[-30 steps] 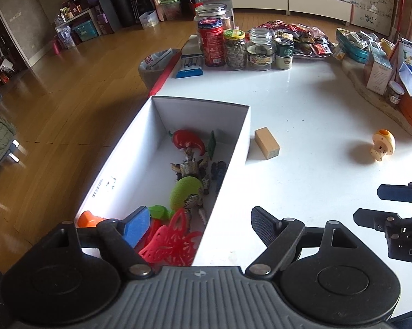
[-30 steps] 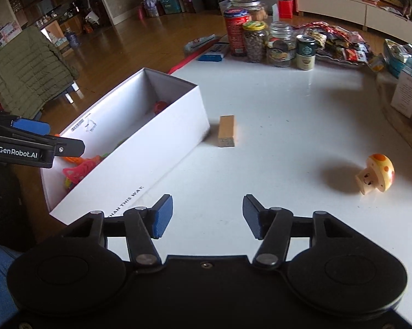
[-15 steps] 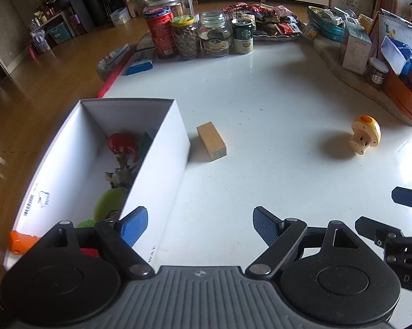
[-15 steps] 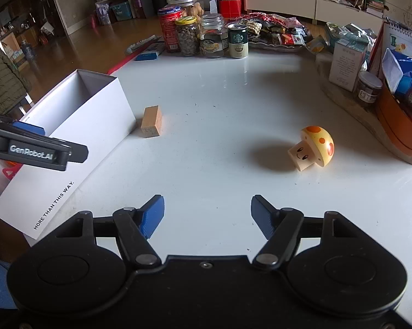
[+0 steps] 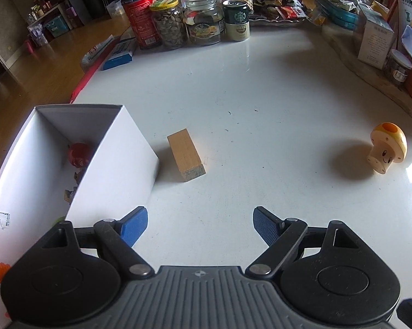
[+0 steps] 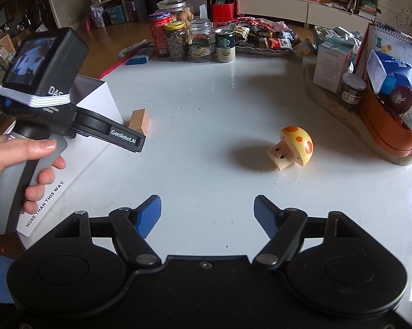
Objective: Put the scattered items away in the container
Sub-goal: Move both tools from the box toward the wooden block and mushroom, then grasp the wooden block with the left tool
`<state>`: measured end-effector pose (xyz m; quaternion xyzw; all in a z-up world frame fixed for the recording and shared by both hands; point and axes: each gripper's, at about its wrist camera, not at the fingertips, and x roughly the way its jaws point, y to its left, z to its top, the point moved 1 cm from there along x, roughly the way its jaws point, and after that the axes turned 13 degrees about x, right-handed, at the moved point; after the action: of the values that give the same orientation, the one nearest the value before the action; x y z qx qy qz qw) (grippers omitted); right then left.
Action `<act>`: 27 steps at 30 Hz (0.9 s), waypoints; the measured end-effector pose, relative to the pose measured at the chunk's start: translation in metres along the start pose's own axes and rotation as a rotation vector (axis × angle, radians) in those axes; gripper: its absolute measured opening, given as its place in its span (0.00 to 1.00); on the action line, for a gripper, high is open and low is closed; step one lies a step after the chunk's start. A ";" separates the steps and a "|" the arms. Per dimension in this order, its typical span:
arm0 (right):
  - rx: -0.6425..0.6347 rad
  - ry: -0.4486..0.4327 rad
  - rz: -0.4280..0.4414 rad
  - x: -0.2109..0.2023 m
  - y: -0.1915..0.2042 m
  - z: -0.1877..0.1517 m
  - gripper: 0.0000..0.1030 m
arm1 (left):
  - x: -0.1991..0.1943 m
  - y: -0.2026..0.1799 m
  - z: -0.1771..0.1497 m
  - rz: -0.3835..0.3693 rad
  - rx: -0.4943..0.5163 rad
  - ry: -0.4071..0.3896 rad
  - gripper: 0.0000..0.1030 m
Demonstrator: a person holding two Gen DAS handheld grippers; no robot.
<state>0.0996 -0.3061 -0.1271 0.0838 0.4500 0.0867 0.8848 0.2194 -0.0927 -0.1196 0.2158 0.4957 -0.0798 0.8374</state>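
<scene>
Wooden block point(image 5: 186, 158) lies ahead of left gripper point(image 5: 199, 224), long axis towards it, beside box point(image 5: 123, 161) on table's point(image 5: 260, 96) left edge; mushroom toy point(image 6: 293, 148) ahead-right of right gripper point(image 6: 207, 213). Left jaws spread, right's just been opening; both empty.

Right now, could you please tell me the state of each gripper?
Left gripper: open, nothing between its jaws.
Right gripper: open and empty; its jaws have just been opening wider.
</scene>
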 end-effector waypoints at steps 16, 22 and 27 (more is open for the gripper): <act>0.031 0.006 0.042 -0.004 -0.009 0.005 0.70 | 0.077 0.014 0.036 -0.014 -0.105 0.053 0.82; 0.035 0.002 0.048 -0.006 -0.010 0.005 0.70 | 0.101 0.022 0.050 -0.057 -0.149 0.087 0.82; 0.035 0.012 0.057 -0.006 -0.010 0.004 0.70 | 0.113 0.024 0.056 -0.053 -0.148 0.094 0.82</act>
<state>0.1002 -0.3177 -0.1224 0.1117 0.4544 0.1046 0.8776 0.3283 -0.0866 -0.1871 0.1437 0.5446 -0.0550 0.8245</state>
